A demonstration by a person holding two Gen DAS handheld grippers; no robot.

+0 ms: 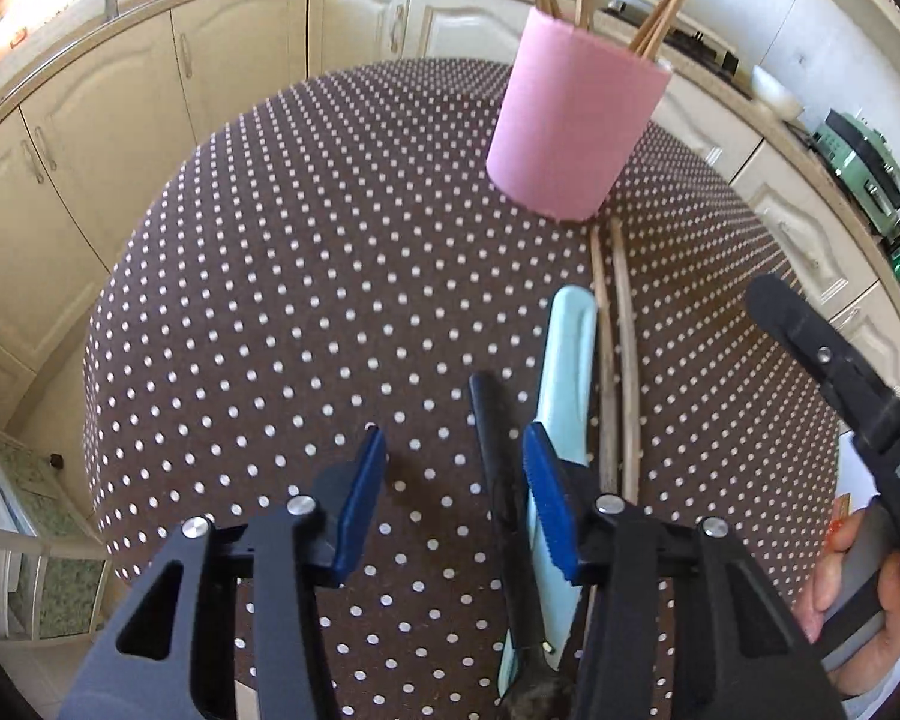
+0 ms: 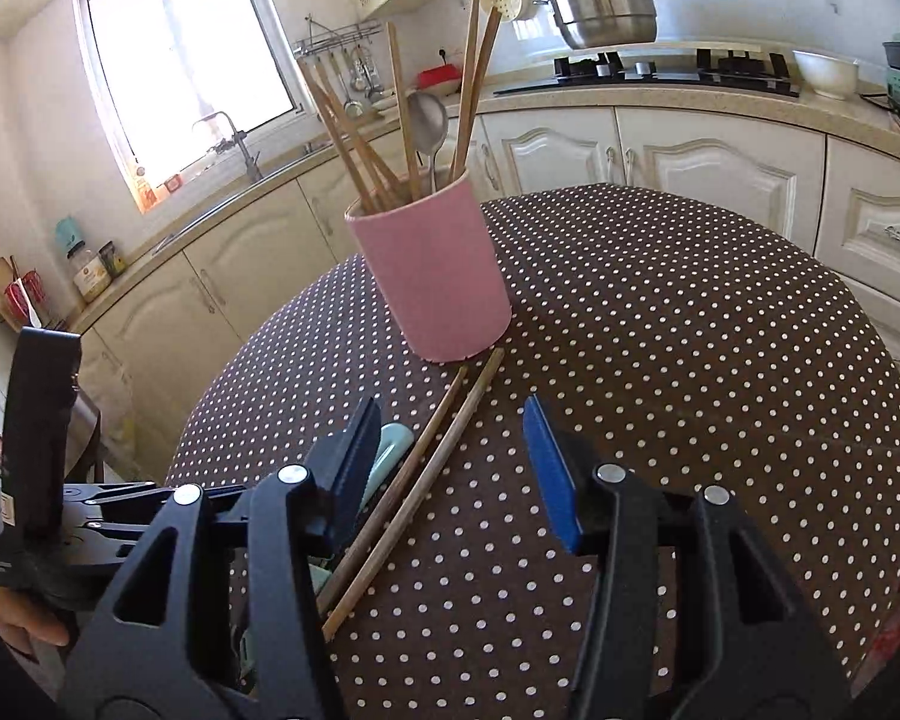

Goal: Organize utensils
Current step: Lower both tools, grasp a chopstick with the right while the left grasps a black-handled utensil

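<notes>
A pink holder (image 1: 570,126) (image 2: 438,276) with several wooden chopsticks and a metal spoon stands on the brown dotted table (image 1: 282,300). In front of it lie two wooden chopsticks (image 1: 615,360) (image 2: 426,474), a light blue handle (image 1: 567,360) (image 2: 390,450) and a black handle (image 1: 489,438). My left gripper (image 1: 456,480) is open low over the table, and the black handle lies between its jaws close to the right pad. My right gripper (image 2: 450,444) is open over the two loose chopsticks, with the blue handle by its left finger.
Cream cabinets and a counter curve round the table. A sink (image 2: 234,144) sits under the window, and a steel steamer pot (image 2: 600,0) on the hob. The other gripper shows at each view's edge, held by a hand (image 1: 870,594).
</notes>
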